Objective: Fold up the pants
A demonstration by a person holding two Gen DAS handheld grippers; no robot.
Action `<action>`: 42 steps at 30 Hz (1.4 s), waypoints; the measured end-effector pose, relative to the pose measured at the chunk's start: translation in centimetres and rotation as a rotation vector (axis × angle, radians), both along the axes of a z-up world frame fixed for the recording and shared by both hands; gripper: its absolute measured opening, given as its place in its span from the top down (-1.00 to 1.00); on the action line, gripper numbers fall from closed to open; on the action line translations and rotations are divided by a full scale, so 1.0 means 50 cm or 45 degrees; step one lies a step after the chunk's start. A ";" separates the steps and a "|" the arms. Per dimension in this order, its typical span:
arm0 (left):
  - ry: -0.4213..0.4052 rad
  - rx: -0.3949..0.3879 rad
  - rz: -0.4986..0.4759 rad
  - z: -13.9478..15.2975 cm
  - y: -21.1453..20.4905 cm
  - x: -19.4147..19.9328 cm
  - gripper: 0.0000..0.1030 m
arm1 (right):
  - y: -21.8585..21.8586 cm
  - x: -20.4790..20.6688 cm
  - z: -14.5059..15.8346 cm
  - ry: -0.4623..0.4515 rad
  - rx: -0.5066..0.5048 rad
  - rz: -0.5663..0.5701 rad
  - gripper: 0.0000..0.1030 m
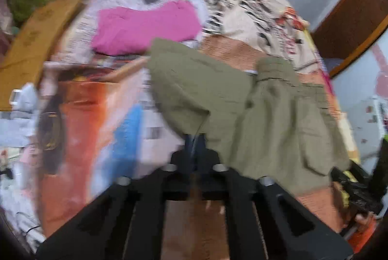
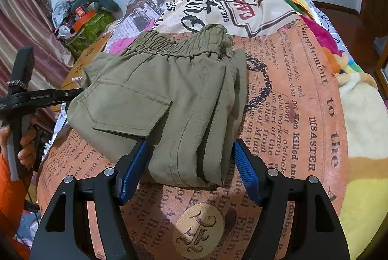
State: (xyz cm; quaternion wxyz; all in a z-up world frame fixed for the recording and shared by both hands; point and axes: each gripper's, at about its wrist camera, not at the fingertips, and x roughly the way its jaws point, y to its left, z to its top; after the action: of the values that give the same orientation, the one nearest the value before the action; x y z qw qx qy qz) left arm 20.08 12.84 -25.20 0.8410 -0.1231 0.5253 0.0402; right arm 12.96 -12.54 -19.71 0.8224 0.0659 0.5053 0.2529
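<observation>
Olive green pants (image 2: pixel 169 100) lay folded on the bed (image 2: pixel 303 114), over its sheet printed like a newspaper. Their elastic waistband was at the far end and a flap pocket faced up. The right claw (image 2: pixel 189 167) was spread, its blue pads (image 2: pixel 247 172) standing on both sides of the near end of the pants. The left claw (image 1: pixel 195 138) was pressed together on an edge of the pants. Beyond the pants lay a pink cloth (image 1: pixel 145 27).
</observation>
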 end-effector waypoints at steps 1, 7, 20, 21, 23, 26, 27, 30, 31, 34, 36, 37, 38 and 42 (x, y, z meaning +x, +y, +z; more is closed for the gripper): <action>-0.002 0.031 0.014 0.000 0.006 -0.007 0.98 | 0.000 0.000 0.000 -0.001 0.000 0.000 -0.33; 0.050 0.025 0.051 -0.010 0.056 -0.035 0.97 | 0.001 0.000 0.000 -0.001 -0.005 0.001 -0.33; 0.163 -0.250 0.013 -0.054 0.031 0.101 -0.39 | -0.001 0.002 -0.003 -0.002 -0.003 0.000 -0.33; 0.195 -0.299 0.030 -0.074 0.037 0.108 -0.27 | -0.001 0.002 -0.003 -0.002 -0.003 0.000 -0.33; 0.217 -0.354 0.022 -0.094 0.041 0.115 0.29 | -0.003 0.002 -0.004 -0.001 0.001 0.000 -0.33; 0.166 -0.341 -0.013 -0.075 0.038 0.125 0.72 | -0.003 0.002 -0.005 0.003 0.008 0.002 -0.34; 0.145 -0.309 -0.017 -0.065 0.036 0.127 0.76 | -0.003 0.002 -0.006 0.005 0.009 0.005 -0.35; 0.085 -0.267 -0.030 -0.040 0.038 0.135 0.77 | 0.001 0.003 -0.008 0.007 0.007 0.014 -0.37; 0.061 -0.252 -0.018 -0.032 0.044 0.137 0.78 | 0.003 0.003 -0.009 0.006 0.004 0.017 -0.37; 0.025 -0.285 0.009 -0.024 0.073 0.142 0.77 | 0.006 0.001 -0.010 0.001 -0.005 0.025 -0.38; 0.019 -0.196 0.073 -0.028 0.094 0.139 0.78 | 0.006 0.002 -0.011 0.004 -0.003 0.029 -0.38; 0.017 -0.135 0.100 -0.027 0.104 0.135 0.78 | 0.006 0.002 -0.011 0.004 -0.003 0.030 -0.38; 0.022 -0.061 0.143 -0.030 0.120 0.132 0.78 | 0.006 0.002 -0.011 0.004 -0.002 0.031 -0.38; 0.046 -0.049 0.180 -0.031 0.165 0.110 0.78 | 0.006 0.003 -0.012 0.005 0.000 0.029 -0.38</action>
State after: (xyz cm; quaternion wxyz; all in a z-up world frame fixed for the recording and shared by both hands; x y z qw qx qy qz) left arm 25.57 21.07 -26.75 0.8239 -0.1753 0.5311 0.0918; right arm 13.11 -12.23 -20.29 0.8185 0.0605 0.5077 0.2621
